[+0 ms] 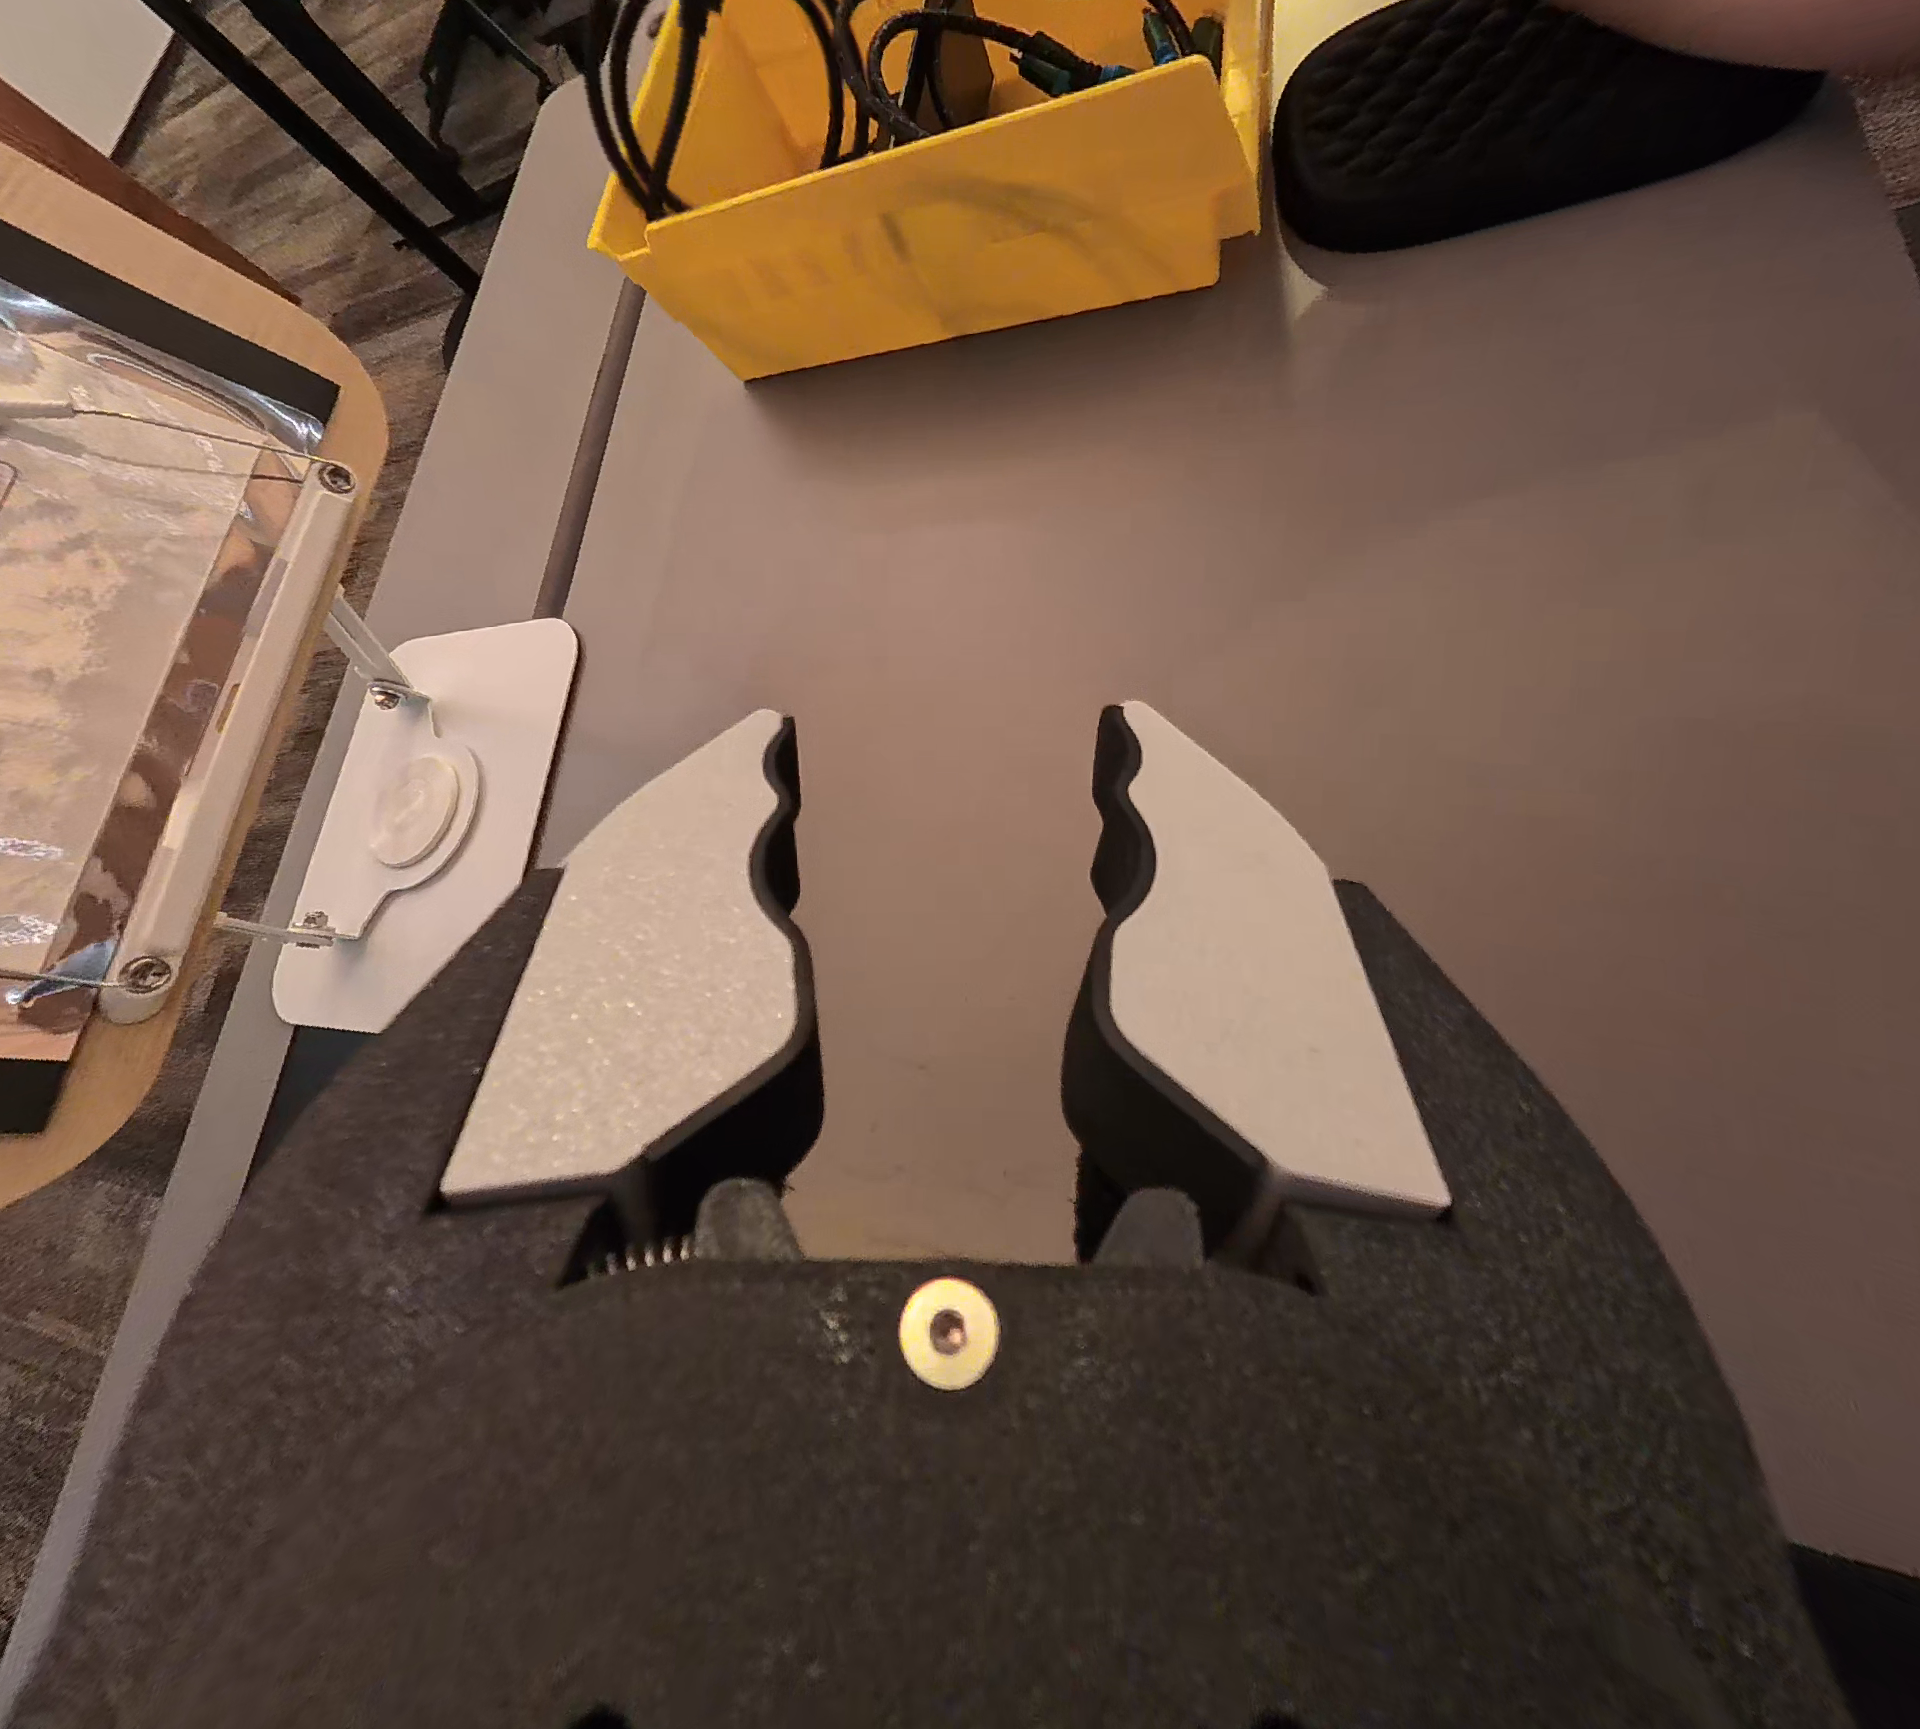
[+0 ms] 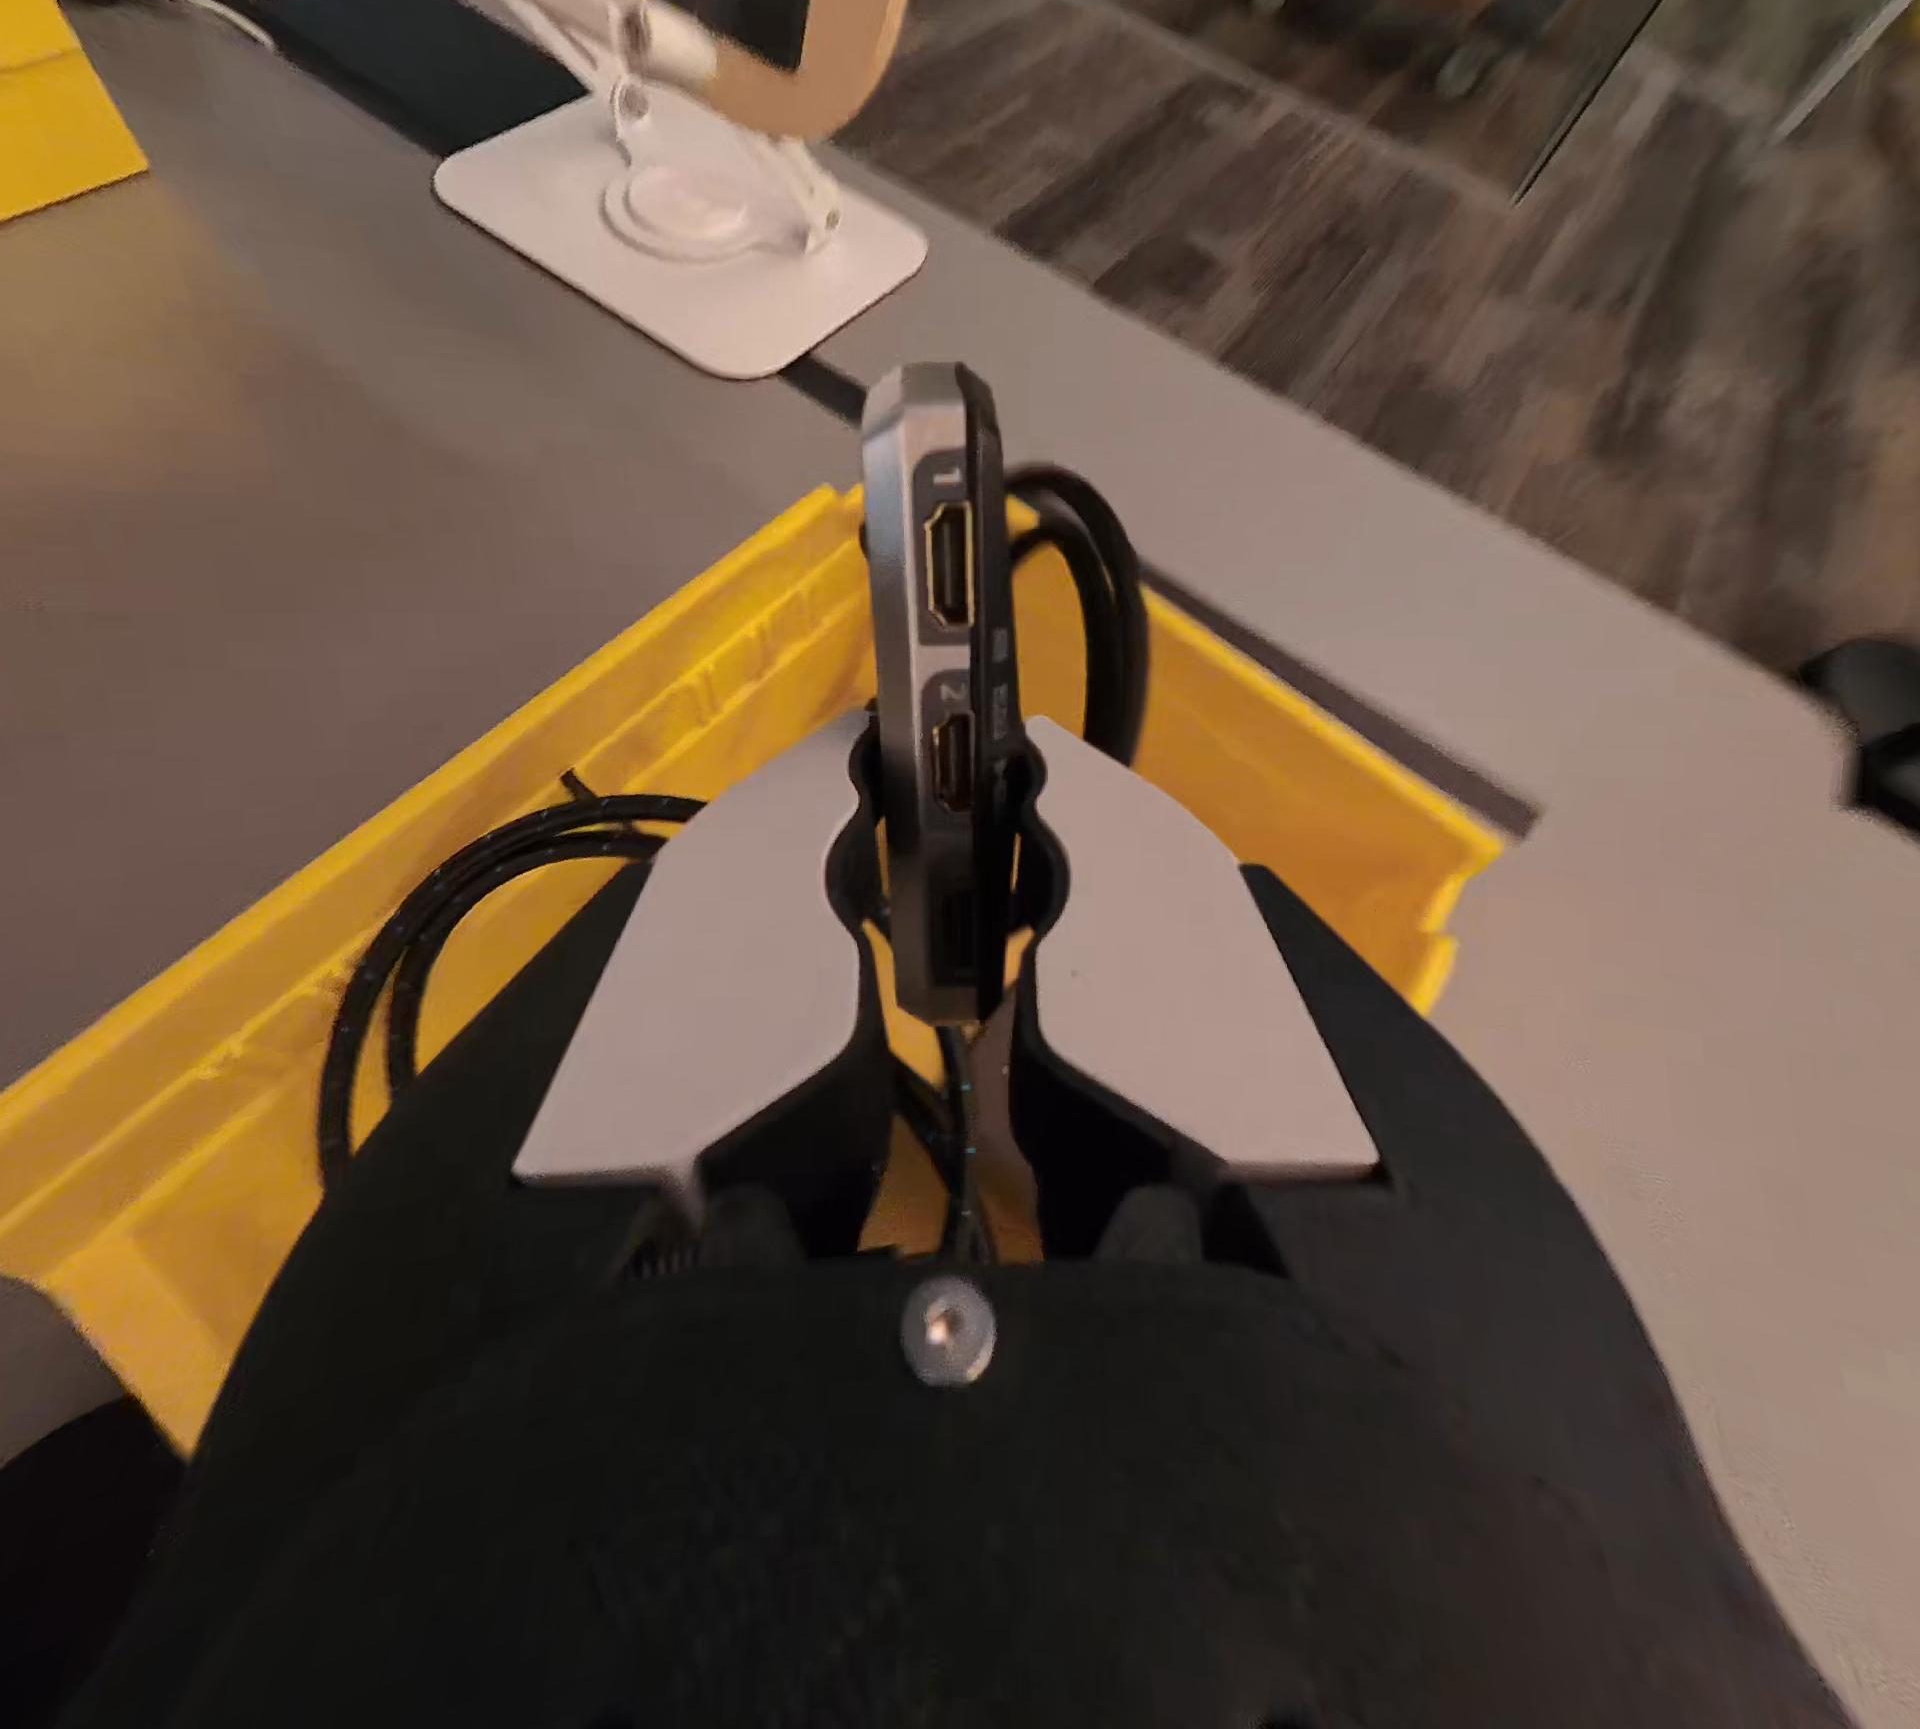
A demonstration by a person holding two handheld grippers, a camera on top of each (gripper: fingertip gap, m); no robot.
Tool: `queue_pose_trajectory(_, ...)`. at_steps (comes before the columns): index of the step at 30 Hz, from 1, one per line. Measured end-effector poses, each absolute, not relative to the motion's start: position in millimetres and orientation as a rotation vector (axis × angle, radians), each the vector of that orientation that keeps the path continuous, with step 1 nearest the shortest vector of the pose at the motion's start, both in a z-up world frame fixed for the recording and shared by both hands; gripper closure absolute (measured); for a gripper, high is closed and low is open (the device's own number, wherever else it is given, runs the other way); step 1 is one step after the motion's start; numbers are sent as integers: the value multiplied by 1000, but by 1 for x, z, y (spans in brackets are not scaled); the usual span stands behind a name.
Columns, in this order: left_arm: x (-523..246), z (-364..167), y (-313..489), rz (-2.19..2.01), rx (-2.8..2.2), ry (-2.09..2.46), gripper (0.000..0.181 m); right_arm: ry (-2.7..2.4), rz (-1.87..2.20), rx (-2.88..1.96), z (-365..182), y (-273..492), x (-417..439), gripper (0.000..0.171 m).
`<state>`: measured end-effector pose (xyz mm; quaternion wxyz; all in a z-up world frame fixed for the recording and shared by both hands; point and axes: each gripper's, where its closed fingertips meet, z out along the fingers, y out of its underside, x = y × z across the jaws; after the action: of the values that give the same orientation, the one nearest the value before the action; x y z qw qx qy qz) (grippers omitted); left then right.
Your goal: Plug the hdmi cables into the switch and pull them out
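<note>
My right gripper (image 2: 945,806) clamps the grey switch (image 2: 940,640) on edge above the yellow bin (image 2: 727,661), both ports bare and facing me. HDMI cables (image 1: 966,27) lie coiled inside that bin. My left gripper (image 1: 945,806) hangs spread and empty over bare table (image 1: 1143,536) in front of the bin's near wall.

warm dim light | right wrist view motion-blurred | wide-angle edge distortion

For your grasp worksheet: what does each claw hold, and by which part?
Right claw grips the switch by its lower end, ports facing the camera. Left claw holds nothing.
</note>
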<state>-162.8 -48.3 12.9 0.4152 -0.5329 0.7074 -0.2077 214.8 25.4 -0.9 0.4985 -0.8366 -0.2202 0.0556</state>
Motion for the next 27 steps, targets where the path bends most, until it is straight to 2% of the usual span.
queue_pose_trajectory(3,-162,12,-50,-520,-1335,1784,127,-424,261,-2174,-31,28,219,148)
queue_pose_trajectory(7,-162,10,-51,-518,-1336,1798,130,-181,365,-2205,-41,34,237,143)
queue_pose_trajectory(10,-162,9,-51,-513,-1337,1800,130,-62,251,-2228,-47,35,265,132)
queue_pose_trajectory(15,-162,8,-50,-499,-1339,1807,130,-7,71,-2213,-43,31,292,124)
queue_pose_trajectory(23,-187,36,-31,-465,-1414,1659,138,-44,-84,-2215,-9,-4,308,124)
queue_pose_trajectory(27,-238,67,6,-355,-1561,1388,137,-84,-40,-2516,-33,-57,297,131)
